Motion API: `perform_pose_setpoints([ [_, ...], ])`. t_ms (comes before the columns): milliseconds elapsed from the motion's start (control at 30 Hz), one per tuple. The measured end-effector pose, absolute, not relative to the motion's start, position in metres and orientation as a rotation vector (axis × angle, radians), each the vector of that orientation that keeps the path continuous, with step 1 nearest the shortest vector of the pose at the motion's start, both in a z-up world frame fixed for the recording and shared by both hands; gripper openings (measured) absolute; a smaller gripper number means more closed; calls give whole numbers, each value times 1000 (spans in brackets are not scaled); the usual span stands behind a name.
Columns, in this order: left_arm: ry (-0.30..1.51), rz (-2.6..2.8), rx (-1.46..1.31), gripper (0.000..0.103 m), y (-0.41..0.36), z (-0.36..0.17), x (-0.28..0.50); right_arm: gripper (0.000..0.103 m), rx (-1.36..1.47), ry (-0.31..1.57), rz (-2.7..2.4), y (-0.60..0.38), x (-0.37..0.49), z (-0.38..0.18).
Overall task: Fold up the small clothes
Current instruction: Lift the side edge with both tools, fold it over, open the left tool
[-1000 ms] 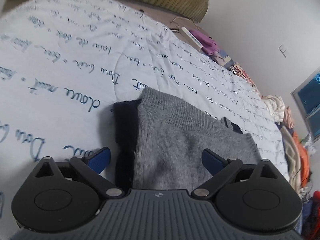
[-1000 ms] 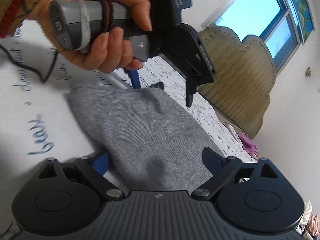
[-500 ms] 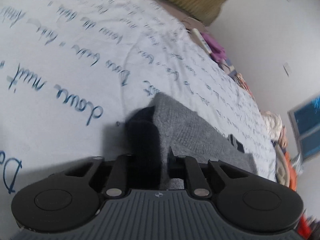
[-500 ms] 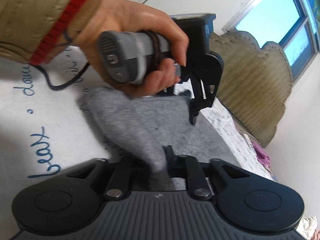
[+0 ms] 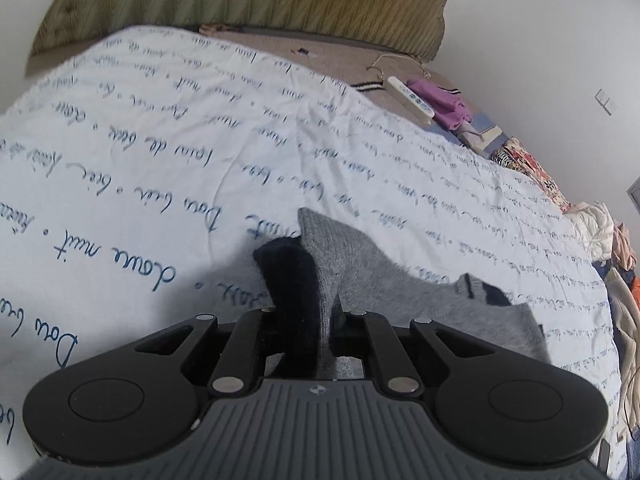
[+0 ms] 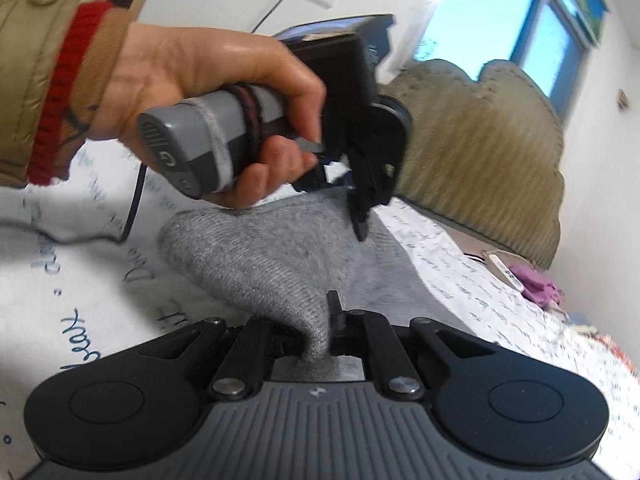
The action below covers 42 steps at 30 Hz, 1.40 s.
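Both jaws clenched: left gripper [image 5: 320,320] and right gripper [image 6: 320,320] pinch the grey knit sweater [image 6: 272,256]. Ribbed wool, navy trim, stretched lengthwise between them over the script-printed quilt [image 5: 160,152].

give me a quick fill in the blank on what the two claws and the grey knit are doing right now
1. The left claw is shut on the grey knit garment at its edge with the dark ____ trim.
2. The right claw is ____ on the same garment.
3. The garment lies on a white bedspread printed with blue ____.
4. The hand gripping the left claw's handle wears a cuff coloured ____.

Missing words: navy; shut; handwriting; red
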State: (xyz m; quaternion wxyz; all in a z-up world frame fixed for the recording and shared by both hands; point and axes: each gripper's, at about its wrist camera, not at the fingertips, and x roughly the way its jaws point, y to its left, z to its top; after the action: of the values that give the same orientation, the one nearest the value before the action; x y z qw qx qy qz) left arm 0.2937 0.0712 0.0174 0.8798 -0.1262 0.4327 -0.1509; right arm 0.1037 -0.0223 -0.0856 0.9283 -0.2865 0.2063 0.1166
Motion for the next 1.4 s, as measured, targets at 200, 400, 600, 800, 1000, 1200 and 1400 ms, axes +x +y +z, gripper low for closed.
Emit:
perform_pose_setpoints([
  [200, 863, -290, -185, 11, 34, 44, 280, 7, -503, 416, 216, -51, 90, -69],
  [400, 837, -277, -127, 11, 1, 57, 268, 7, -405, 412, 200, -76, 77, -54],
  [600, 810, -261, -95, 11, -30, 71, 255, 7, -308, 405, 192, -100, 62, -46],
  [800, 785, -296, -32, 11, -72, 81, 242, 7, -239, 409, 171, -128, 50, -42],
  [1000, 777, -322, 2, 11, -108, 83, 233, 7, -179, 406, 146, -150, 44, -35],
  [1200, 774, -336, 41, 11, -141, 84, 227, 7, -137, 401, 121, -173, 32, -30],
  [1400, 783, -354, 67, 11, -174, 77, 223, 7, -79, 415, 97, -199, 23, -27],
])
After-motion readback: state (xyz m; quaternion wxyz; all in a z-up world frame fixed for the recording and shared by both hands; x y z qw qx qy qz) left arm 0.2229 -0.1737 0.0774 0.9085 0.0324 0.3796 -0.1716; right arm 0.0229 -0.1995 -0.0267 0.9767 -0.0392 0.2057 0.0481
